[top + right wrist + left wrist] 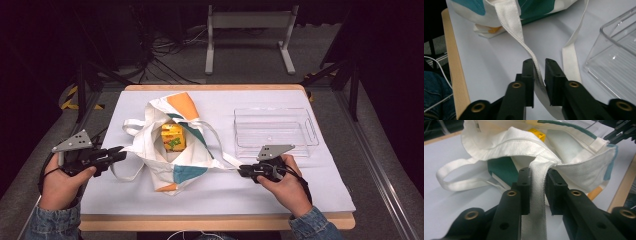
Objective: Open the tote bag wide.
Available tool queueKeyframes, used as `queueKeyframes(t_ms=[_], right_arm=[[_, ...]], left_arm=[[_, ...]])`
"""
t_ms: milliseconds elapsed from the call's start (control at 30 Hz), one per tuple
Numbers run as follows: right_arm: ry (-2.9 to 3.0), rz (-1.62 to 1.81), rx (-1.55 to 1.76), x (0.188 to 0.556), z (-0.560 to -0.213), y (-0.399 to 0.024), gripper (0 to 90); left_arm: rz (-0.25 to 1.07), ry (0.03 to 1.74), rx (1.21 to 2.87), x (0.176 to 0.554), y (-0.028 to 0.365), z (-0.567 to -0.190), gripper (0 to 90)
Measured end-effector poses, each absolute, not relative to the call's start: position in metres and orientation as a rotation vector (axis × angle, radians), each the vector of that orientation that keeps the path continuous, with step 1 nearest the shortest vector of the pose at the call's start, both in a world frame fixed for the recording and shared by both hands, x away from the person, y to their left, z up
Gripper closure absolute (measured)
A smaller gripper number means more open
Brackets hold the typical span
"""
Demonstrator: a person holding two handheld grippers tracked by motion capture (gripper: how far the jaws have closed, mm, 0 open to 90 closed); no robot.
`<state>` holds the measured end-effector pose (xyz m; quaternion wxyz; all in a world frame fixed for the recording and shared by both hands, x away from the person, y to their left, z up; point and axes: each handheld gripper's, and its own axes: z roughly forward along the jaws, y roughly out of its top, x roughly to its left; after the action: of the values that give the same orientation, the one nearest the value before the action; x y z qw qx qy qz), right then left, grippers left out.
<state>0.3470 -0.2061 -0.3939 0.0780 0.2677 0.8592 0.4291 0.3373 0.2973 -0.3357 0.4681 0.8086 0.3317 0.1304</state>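
High view: tote bag (172,145) sits mid-tabletop, yellow carton (173,137) inside; your left tongs (118,153) are at its 9 o'clock, right tongs (243,171) at 4.

Left gripper view: jaws slack around the handle strap (536,195). Re-clamp before pulling.

Right gripper view: jaws parted, other strap (537,72) loose between. Same fix; keep off the clear tray (616,62).

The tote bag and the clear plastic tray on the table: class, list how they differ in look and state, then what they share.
The tote bag is soft white cloth with orange and teal patches; the tray is stiff and see-through. The bag holds a yellow carton; the tray holds nothing. The bag's straps run between the jaws of the left gripper and right gripper; the tray is untouched. Both lie open-topped on the white table cover.
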Motion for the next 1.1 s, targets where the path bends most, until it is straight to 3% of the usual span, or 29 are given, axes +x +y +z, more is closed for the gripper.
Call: queueKeyframes(t_ms=[133,333,667,1100], right_arm=[[2.518,1.344,0.762,0.342,-0.381,-0.201,55.4],[2.453,1.428,0.711,0.34,-0.359,-0.193,48.8],[2.398,1.499,0.608,0.363,-0.325,-0.157,48.4],[2.399,1.519,0.564,0.397,-0.324,-0.101,45.3]], left_arm=[[0.295,0.78,1.955,0.332,0.297,-0.329,54.6],[0.327,0.781,1.881,0.327,0.298,-0.318,35.5],[0.366,0.862,1.819,0.338,0.289,-0.316,31.2],[0.371,0.866,1.893,0.358,0.259,-0.328,29.4]])
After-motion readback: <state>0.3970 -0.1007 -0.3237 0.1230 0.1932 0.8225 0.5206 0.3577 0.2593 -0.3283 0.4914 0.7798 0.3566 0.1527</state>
